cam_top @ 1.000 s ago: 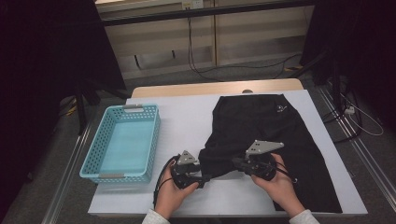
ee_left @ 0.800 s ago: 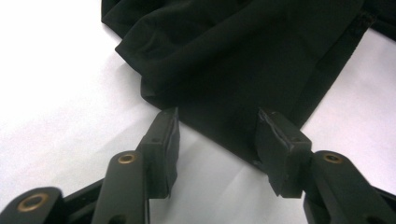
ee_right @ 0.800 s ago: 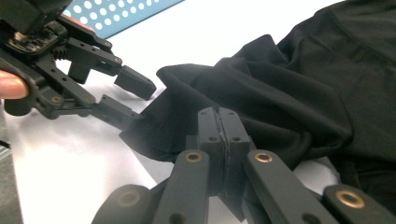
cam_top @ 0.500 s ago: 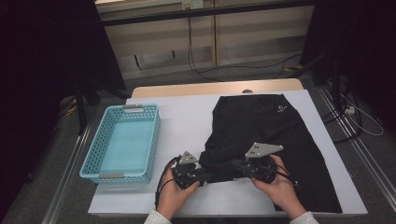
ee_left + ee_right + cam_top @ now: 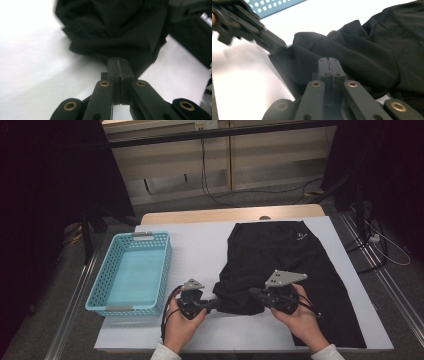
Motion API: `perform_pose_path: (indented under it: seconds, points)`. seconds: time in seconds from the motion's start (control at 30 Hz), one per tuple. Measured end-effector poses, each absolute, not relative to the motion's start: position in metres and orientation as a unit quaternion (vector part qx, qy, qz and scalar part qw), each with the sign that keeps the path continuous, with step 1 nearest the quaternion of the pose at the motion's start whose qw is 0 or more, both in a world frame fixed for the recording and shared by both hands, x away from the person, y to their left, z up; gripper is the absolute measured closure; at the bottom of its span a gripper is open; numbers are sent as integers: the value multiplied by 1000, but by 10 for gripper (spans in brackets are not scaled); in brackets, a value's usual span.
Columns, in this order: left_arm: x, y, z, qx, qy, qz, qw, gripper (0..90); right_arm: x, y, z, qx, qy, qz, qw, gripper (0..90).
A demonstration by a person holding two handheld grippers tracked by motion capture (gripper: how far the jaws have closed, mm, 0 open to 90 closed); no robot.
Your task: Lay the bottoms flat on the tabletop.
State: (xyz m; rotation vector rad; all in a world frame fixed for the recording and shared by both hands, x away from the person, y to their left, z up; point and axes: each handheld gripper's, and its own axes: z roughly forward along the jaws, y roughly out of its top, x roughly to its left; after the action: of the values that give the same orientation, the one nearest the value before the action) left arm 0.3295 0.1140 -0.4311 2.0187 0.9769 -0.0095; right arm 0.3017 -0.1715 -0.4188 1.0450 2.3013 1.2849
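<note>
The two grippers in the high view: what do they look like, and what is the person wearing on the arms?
Both are black, hand-held units. The left gripper and the right gripper each carry a grey three-cornered plate on top, and a black cable loops from the left one. In the gripper views, each has two black jaws on linked bars with brass-coloured pivot rings. White sleeve cuffs show at both wrists.

Your high view is evenly lit over the white table [image 5: 200, 245] with a dark room around it, glare washes out the sheet in your left gripper view, the black garment [image 5: 115, 27] is softly blurred, your nearest tool parts out of focus.
</note>
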Motion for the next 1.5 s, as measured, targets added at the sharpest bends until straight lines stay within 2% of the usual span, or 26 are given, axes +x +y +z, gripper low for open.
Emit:
perform_pose_path:
  seconds: [0.1, 0.27, 0.83, 1.23, 1.37, 1.5]
  points:
    - [330, 131, -423, 799, 402, 3, 447, 900, 302, -170, -419, 358, 804, 452, 146, 900]
    - [330, 135, -425, 797, 406, 2, 448, 900, 302, -165, -419, 350, 810, 443, 155, 900]
    - [328, 115, -429, 811, 377, -24, 447, 900, 287, -195, -416, 378, 792, 455, 153, 900]
    - [330, 106, -430, 817, 368, -32, 443, 900, 281, -189, -433, 373, 829, 393, 138, 890]
    - [330, 103, -430, 814, 370, -36, 446, 900, 280, -179, -437, 350, 840, 391, 138, 753]
    - [329, 101, -427, 812, 370, -36, 451, 900, 280, -167, -435, 336, 841, 402, 137, 655]
